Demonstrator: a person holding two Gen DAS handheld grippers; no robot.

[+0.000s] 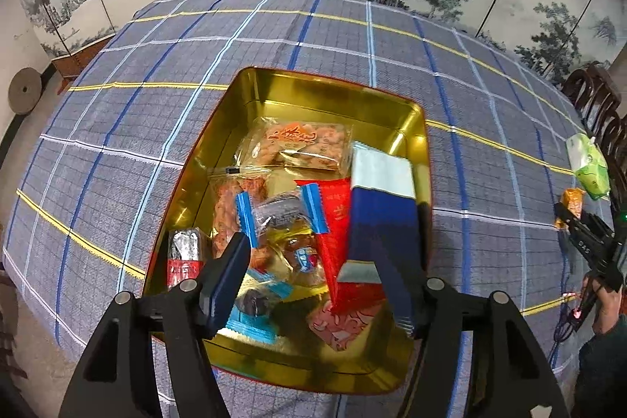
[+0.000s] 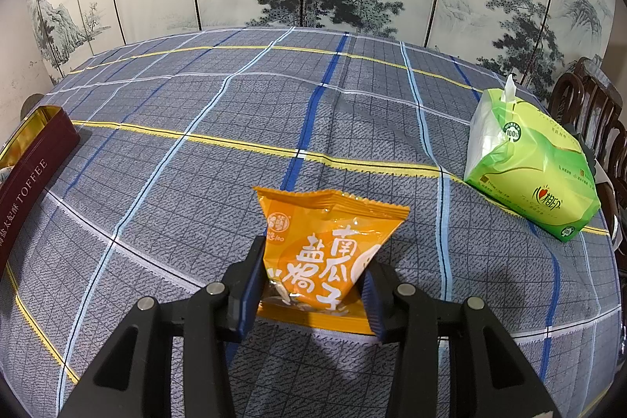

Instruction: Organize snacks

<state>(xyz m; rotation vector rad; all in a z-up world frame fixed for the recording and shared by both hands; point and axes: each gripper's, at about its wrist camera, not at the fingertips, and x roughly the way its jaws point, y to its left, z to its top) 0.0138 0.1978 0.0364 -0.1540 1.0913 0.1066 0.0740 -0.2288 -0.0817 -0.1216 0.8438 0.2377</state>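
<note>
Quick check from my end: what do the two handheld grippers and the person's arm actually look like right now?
Both grippers are matte black with angular, triangular cut-out linkages and silver round pivot pins. The left gripper and right gripper carry dark blue ribbed pads on their fingers. In the left wrist view, the right gripper shows small white lettering, a green light, and red-lit cabling below it. The person's sleeve is dark.

Even indoor light, strong fisheye bend with dark corners, warm glare off gold tin [image 1: 411, 128] walls, soft shadows on checked tablecloth [image 2: 196, 183], sharp centre, mild edge blur
</note>
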